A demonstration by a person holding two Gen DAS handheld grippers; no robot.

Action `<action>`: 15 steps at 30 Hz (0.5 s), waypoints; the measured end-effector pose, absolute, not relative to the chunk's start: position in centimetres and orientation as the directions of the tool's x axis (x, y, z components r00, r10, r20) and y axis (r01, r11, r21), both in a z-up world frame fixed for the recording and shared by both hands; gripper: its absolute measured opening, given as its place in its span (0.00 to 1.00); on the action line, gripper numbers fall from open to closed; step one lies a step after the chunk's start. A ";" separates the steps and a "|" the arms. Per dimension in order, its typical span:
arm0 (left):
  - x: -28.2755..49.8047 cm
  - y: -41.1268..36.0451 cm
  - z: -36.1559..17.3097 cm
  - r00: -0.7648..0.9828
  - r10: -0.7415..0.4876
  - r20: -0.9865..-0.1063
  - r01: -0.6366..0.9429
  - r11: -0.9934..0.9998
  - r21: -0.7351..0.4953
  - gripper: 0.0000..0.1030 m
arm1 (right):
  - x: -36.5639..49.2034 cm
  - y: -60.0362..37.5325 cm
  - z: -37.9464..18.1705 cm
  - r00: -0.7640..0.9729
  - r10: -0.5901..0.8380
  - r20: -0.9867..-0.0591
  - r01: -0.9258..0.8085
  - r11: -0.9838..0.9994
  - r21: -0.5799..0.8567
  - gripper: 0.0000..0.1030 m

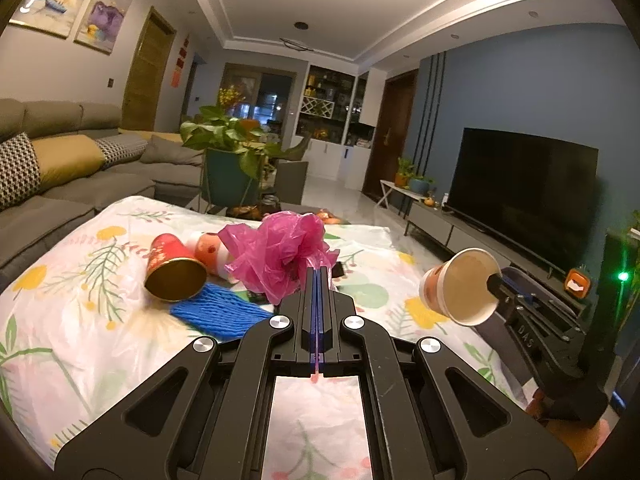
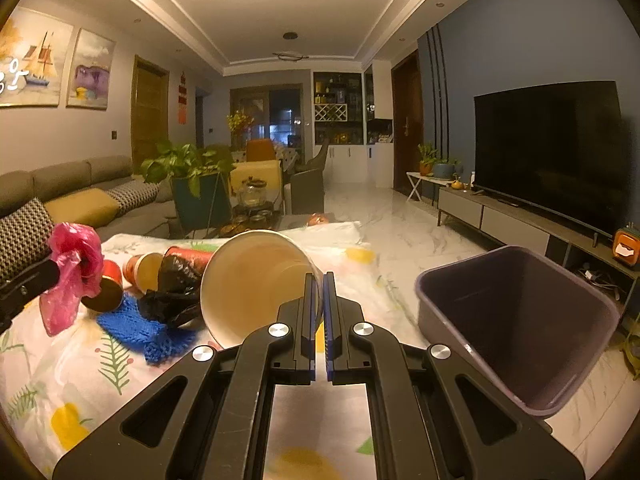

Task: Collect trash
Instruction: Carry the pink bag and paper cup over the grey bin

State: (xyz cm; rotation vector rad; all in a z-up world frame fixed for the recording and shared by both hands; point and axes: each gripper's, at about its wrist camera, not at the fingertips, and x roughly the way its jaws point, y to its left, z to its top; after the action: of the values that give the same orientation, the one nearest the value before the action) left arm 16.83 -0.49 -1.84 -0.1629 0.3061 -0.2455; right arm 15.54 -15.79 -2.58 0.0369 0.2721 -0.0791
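Floral-printed plastic sheeting (image 1: 80, 320) covers the work surface in a lamp-lit living room. Left wrist view: the left gripper (image 1: 319, 280) is clenched on a crumpled pink plastic bag (image 1: 280, 256), held above the sheeting. Only a thin fold sits between the pads, so the film may slip out during transfer. A red paper cup with a gold interior (image 1: 174, 272) lies tipped on a blue knitted cloth (image 1: 218, 312); the trailing bag could snag or roll it.

Right wrist view: the right gripper (image 2: 319, 284) is clamped on the rim of a white-lined paper cup (image 2: 256, 284), carried clear of the surface. A rim-only hold may let the cup pivot or crush. The empty grey-purple plastic bin (image 2: 520, 320) stands to the right on the marble floor, beside the surface. Release short of its near wall would drop the cup on the floor. A black crumpled bag (image 2: 172, 304) remains on the cloth.
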 end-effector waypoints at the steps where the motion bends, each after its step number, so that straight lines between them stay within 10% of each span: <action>1: 16.9 -0.8 -1.8 0.923 -0.267 -0.277 0.220 0.957 -0.191 0.00 | 15.3 -16.1 -2.4 0.961 -0.076 -0.266 0.087 0.996 0.029 0.04; 15: 17.4 -6.2 -1.1 0.897 -0.354 -0.266 0.325 0.934 -0.148 0.00 | 12.2 -21.5 -0.5 0.964 -0.168 -0.207 0.183 0.981 0.058 0.04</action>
State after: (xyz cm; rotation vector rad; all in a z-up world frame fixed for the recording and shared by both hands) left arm 17.45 -6.22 -1.05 -0.1006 0.2942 -0.3520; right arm 12.22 -21.46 -0.51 0.0765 0.2024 -0.1780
